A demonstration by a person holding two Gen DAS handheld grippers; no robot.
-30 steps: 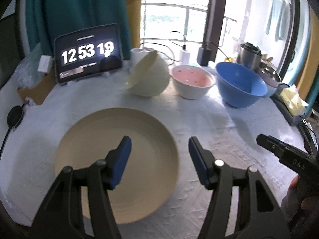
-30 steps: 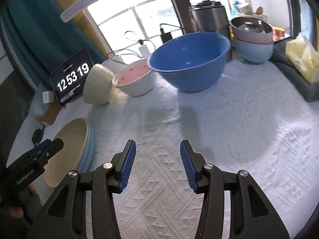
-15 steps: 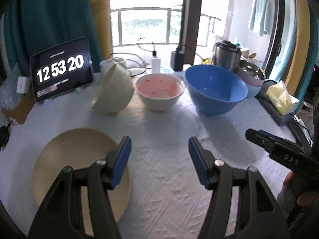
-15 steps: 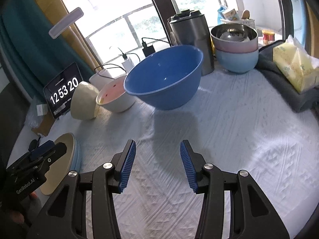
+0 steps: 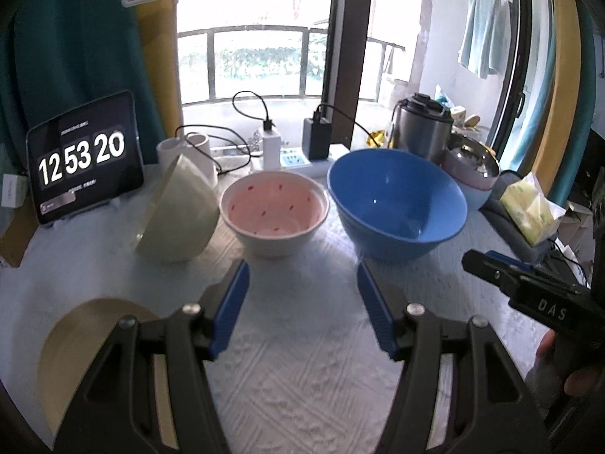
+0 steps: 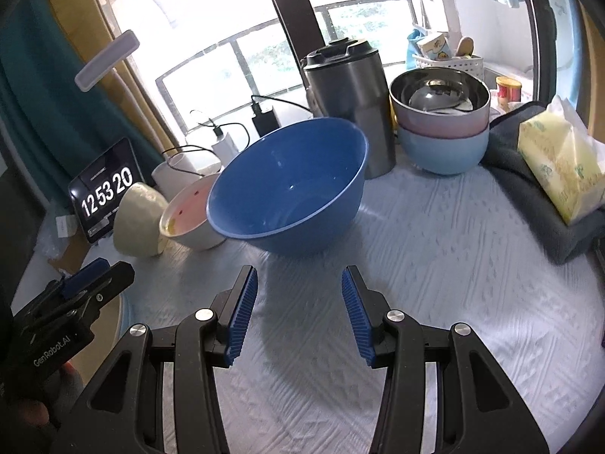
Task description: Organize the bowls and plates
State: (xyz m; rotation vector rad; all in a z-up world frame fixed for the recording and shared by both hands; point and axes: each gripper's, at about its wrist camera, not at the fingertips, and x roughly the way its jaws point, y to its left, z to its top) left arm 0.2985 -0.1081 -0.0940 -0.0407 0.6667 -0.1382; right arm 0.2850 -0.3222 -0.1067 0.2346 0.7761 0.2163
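Both the left gripper and right gripper hung apart and empty, aimed at three bowls on the surface. The blue bowl seemed the likely pick; the cream plate lay near-left, perhaps stacked. Next called for jaws straddling a rim.

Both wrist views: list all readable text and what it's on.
"12 53 20": clock display on the tablet.
"DAS": side of the right claw, seen from the left wrist view.
"GenRobot.AI": side of the left claw, seen from the right wrist view.
Small lines on the tablet screen and print on the yellow tissue pack: too blurred to read.
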